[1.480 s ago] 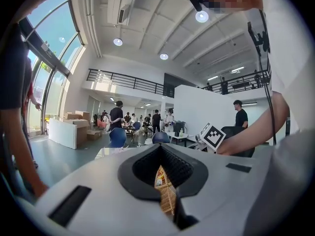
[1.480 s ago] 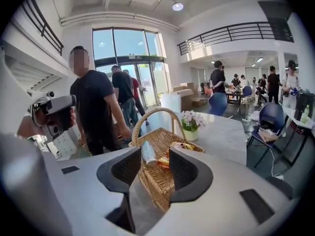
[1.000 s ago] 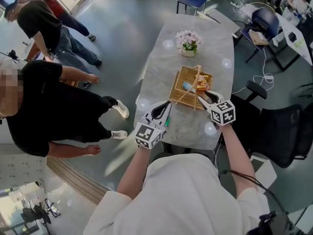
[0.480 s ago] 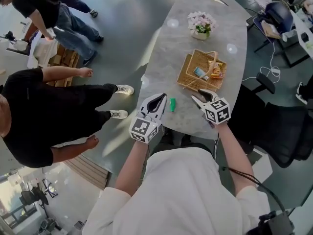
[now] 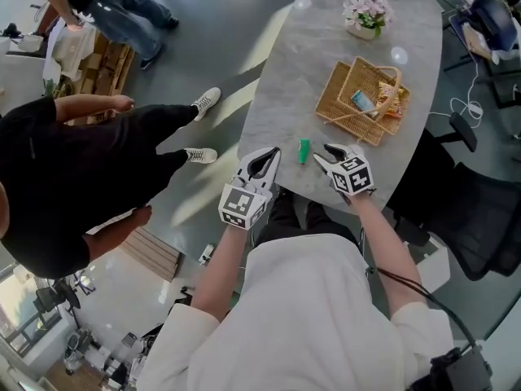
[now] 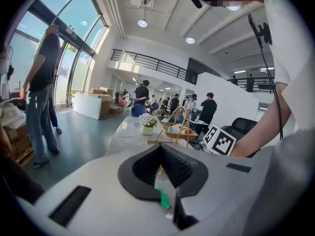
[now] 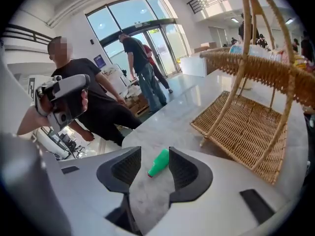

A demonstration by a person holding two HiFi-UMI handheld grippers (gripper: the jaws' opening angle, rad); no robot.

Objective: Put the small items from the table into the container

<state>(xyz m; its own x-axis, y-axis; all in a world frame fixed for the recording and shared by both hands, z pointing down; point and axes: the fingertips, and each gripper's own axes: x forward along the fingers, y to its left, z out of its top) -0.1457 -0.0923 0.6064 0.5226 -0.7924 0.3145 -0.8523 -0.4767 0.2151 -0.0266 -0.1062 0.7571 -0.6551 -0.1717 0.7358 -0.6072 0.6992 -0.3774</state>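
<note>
So, the green item point(image 5: 303, 151) is left lying on the marble table point(image 5: 317, 47), at the wicker basket's point(image 5: 338, 96) 8 o'clock. It's flanked by the left gripper point(image 5: 271, 151), clenched on nothing, and the right gripper point(image 5: 329, 149), released, jaws spread.

A small green item point(image 5: 304, 151) lies on its side near the wicker basket point(image 5: 340, 104).

Both arms reach forward and low. Left tool point(image 5: 271, 155) near level, jaw tips together; right tool point(image 5: 323, 154) pitched down, jaws apart.
</note>
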